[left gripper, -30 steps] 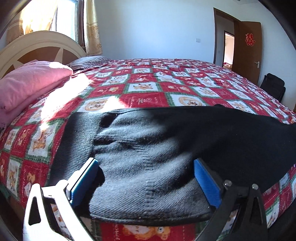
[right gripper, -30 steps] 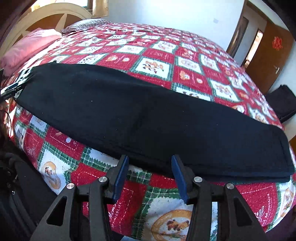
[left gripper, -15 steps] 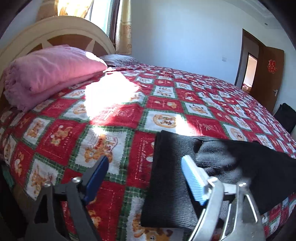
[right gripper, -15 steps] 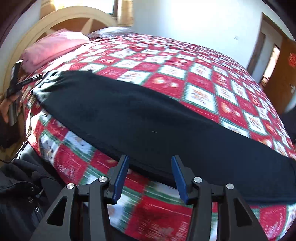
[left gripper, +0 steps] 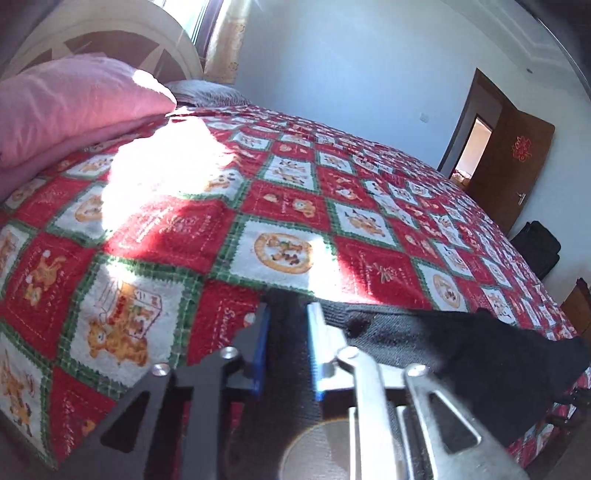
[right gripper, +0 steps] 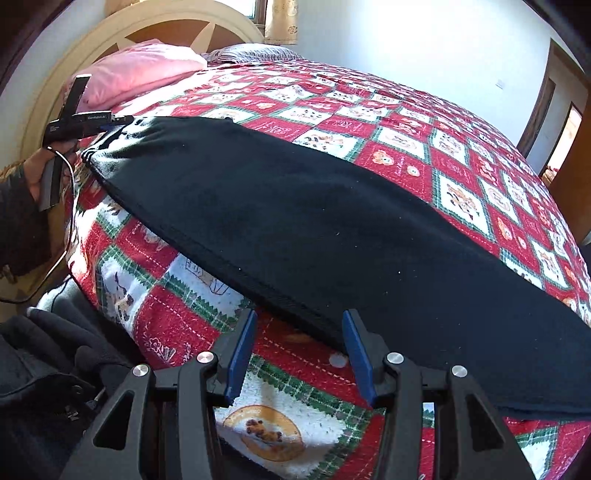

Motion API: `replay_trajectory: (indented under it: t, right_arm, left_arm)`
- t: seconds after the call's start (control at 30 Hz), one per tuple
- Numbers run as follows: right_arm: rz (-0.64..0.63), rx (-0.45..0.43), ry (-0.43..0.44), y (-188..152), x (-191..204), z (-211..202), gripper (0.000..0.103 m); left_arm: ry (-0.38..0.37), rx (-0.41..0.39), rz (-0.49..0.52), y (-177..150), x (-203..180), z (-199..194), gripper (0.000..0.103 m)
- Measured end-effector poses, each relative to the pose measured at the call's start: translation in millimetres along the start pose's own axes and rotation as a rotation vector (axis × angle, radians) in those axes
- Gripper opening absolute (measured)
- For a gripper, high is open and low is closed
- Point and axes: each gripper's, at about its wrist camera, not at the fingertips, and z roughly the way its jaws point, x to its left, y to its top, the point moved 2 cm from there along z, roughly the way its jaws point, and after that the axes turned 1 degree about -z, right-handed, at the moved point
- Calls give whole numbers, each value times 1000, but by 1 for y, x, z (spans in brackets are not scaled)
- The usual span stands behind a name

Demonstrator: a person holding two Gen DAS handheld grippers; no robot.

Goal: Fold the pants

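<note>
Sunlit and white-walled, the bedroom holds a bed (right gripper: 388, 147) under a red, green and white checked quilt, with a pink pillow (left gripper: 70, 99) against the cream headboard (right gripper: 177, 18) and a brown door (left gripper: 513, 162) at the far side. Black pants (right gripper: 314, 229) lie flat near the bed's front edge, their long axis running from the pillow end on the left toward the foot end on the right. Their right end is cut off by the frame in the right wrist view, so which end is the waist is hard to tell there.

In the left wrist view the left tool (left gripper: 288, 350) is pinched narrow on the pants' ribbed end, dark cloth filling the gap between its blue pads; the cloth below is lost in shadow. The right tool (right gripper: 299, 354) hangs spread wide just beside the pants' near edge, holding nothing, its right pad close to the hem.
</note>
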Motion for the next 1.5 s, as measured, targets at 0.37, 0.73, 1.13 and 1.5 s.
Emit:
replay_trajectory:
  t: [0.37, 0.73, 1.13, 1.5]
  right_arm:
    - [17, -21, 41, 6, 10, 0, 50]
    - [-130, -95, 205, 66, 87, 33, 50]
    - [47, -71, 361, 106, 54, 42, 50]
    - [424, 95, 564, 219, 11, 143, 50]
  left_arm:
    - [66, -93, 53, -3, 6, 13, 19]
    - [165, -208, 37, -2, -1, -40, 81]
    - [163, -65, 286, -52, -88, 4, 87]
    - [104, -137, 281, -61, -81, -1, 95]
